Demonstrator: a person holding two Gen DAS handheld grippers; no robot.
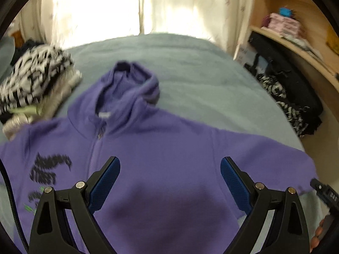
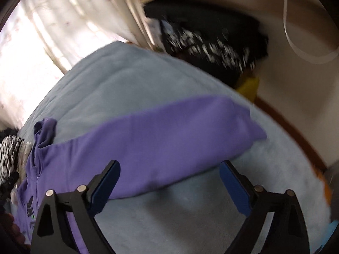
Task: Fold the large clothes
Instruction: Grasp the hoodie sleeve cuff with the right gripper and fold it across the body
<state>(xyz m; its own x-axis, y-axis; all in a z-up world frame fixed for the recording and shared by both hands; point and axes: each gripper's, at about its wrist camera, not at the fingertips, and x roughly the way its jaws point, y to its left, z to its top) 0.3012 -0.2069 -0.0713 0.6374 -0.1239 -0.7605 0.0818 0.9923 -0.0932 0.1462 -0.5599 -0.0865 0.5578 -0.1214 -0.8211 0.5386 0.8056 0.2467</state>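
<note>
Both grippers, left [image 1: 170, 177] and right [image 2: 169, 178], stand wide open, empty, above purple hoodie [image 1: 148, 148] spread flat on bed [image 1: 190, 74].

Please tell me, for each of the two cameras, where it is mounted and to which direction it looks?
Left wrist view: sits on the left gripper, looks down at the chest of the purple zip-up hoodie on the grey-blue blanket; open jaws show, plus fingers at the right edge.
Right wrist view: sits on the right gripper, looks down at the hoodie's spread sleeve; open jaws show.
Shared: hoodie, blanket, pale curtain, black-and-white patterned clothes pile.
</note>
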